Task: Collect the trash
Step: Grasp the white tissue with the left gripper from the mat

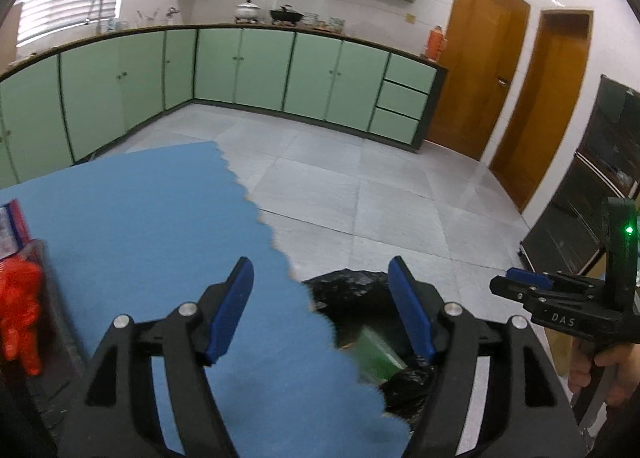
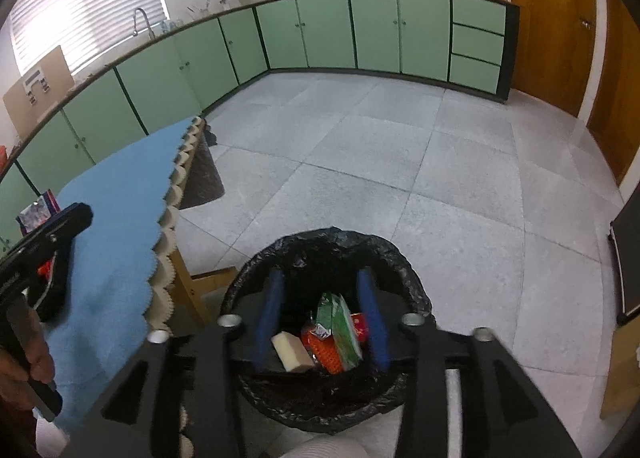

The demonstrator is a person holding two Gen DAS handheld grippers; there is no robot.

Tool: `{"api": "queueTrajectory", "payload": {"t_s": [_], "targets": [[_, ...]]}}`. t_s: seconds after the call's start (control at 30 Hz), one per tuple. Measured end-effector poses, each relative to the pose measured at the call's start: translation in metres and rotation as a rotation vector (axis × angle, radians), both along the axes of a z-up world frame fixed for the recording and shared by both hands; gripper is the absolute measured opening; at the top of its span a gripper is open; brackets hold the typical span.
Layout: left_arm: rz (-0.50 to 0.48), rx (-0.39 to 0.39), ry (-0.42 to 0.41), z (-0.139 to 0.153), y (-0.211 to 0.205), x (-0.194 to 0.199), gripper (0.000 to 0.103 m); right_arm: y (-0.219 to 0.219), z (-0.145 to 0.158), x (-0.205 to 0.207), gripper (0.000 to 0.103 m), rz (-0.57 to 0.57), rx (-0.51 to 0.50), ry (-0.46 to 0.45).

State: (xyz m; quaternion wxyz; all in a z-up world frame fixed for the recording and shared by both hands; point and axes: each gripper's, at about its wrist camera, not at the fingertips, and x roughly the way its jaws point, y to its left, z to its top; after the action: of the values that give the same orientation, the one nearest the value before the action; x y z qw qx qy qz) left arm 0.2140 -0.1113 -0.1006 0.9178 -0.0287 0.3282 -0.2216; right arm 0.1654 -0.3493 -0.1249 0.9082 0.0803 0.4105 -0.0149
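Table [image 2: 116, 194] at left under a cloth [image 1: 160, 218], its scalloped edge running near to far; open floor [image 2: 400, 162] to the right, cabinets [image 2: 320, 34] along the far wall, doors [image 1: 480, 78] far right. Bin [image 2: 396, 258] on the floor just right of the table's near end, with a bag [image 2: 340, 242] lining it and a green packet [image 2: 340, 322], a pale block [image 2: 292, 350] and other wrappers [image 2: 324, 350] lying in it. Right gripper [image 2: 324, 318] directly above the bin's mouth, left gripper [image 1: 320, 310] over the table edge; boxes [image 1: 16, 298] at the table's left side.
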Motion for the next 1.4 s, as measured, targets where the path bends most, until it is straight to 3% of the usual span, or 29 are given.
{"api": "queueTrajectory", "payload": {"t_s": [0.13, 0.33, 0.67, 0.9, 1.17, 1.2, 1.37, 1.4], "targets": [[0.056, 0.011, -0.052, 0.021, 0.033, -0.018, 0.074, 0.031, 0.017, -0.008, 0.077, 0.039, -0.022, -0.052], [0.193, 0.077, -0.114, 0.045, 0.105, -0.049, 0.084, 0.099, 0.043, -0.01, 0.095, 0.137, -0.029, -0.135], [0.523, 0.209, -0.086, 0.041, 0.244, -0.092, 0.089, 0.213, 0.049, -0.007, 0.097, 0.338, 0.021, -0.193], [0.595, 0.206, 0.05, 0.006, 0.305, -0.1, 0.089, 0.266, 0.041, -0.003, 0.097, 0.424, 0.044, -0.184], [0.598, 0.137, 0.16, -0.026, 0.328, -0.089, 0.088, 0.304, 0.041, 0.001, 0.096, 0.485, 0.024, -0.179], [0.596, 0.129, 0.166, -0.028, 0.33, -0.088, 0.086, 0.307, 0.041, 0.002, 0.096, 0.49, 0.023, -0.179], [0.579, 0.093, 0.183, -0.034, 0.336, -0.085, 0.041, 0.328, 0.044, 0.006, 0.092, 0.53, 0.018, -0.182], [0.577, 0.092, 0.172, -0.033, 0.336, -0.086, 0.038, 0.333, 0.043, 0.007, 0.09, 0.537, 0.016, -0.181]]}}
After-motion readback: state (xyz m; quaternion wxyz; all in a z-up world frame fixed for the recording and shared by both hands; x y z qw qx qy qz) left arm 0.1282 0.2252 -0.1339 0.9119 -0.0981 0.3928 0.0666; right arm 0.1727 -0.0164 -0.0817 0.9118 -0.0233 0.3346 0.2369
